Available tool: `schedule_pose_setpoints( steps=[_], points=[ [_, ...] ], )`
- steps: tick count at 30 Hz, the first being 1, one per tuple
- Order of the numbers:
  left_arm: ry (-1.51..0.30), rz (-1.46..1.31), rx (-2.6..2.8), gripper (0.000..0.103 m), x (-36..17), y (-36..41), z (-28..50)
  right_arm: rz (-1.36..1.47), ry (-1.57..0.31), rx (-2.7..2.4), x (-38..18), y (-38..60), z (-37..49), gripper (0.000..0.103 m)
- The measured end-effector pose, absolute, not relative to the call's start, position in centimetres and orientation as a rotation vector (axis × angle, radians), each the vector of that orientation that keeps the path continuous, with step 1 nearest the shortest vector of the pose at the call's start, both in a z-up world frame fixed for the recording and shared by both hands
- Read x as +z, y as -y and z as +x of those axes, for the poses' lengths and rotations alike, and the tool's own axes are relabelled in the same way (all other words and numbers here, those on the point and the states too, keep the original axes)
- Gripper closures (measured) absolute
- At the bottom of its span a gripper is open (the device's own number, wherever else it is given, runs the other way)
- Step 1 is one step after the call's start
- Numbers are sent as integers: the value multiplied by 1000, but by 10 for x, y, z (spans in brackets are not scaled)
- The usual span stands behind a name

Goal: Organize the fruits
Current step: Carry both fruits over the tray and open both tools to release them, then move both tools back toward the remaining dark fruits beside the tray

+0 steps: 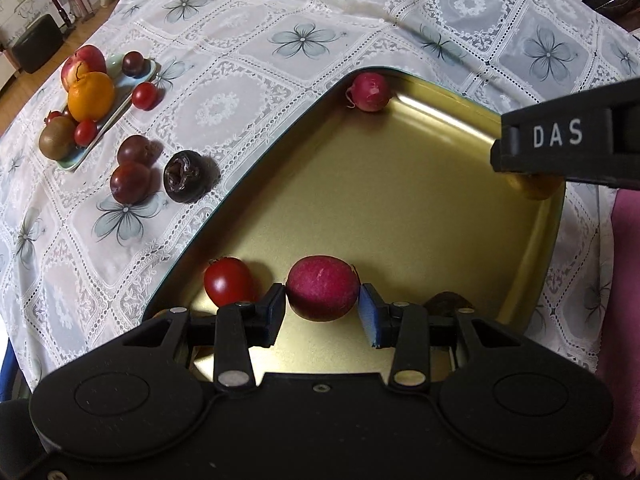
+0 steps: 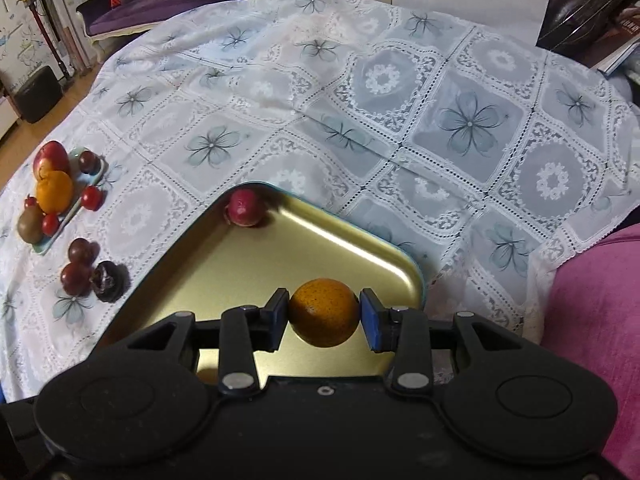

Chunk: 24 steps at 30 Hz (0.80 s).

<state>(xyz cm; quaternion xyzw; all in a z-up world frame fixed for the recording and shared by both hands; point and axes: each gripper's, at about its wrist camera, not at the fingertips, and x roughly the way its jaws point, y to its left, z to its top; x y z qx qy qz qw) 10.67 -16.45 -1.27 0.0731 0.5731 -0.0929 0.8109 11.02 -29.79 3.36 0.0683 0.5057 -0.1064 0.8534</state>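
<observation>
A gold metal tray [image 1: 400,200] lies on the lace tablecloth; it also shows in the right wrist view [image 2: 240,280]. My left gripper [image 1: 323,308] is shut on a dark red round fruit [image 1: 323,288] low over the tray's near side. A red tomato [image 1: 228,288] sits in the tray to its left. A red radish [image 1: 370,91] sits in the tray's far corner [image 2: 245,207]. My right gripper [image 2: 324,316] is shut on a small orange fruit [image 2: 324,312] over the tray's right corner. Its black body [image 1: 568,140] shows in the left wrist view.
A pale green dish [image 1: 116,96] at the far left holds an apple [image 1: 82,66], an orange [image 1: 90,96], a kiwi [image 1: 56,143] and small tomatoes. Two dark plums [image 1: 130,174] and a dark wrinkled fruit [image 1: 186,178] lie on the cloth beside it. A pink cushion [image 2: 592,300] lies right.
</observation>
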Motion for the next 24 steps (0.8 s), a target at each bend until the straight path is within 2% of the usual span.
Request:
schedule_pose_setpoints(
  steps=[14,24],
  points=[
    [-1227,159,-199,54,-10,166,105,133,-1021,-220,41,296,106,63],
    [-1224,169,-197,54,-6,158,108,245,-980,-235,42,302,101,59]
  ],
)
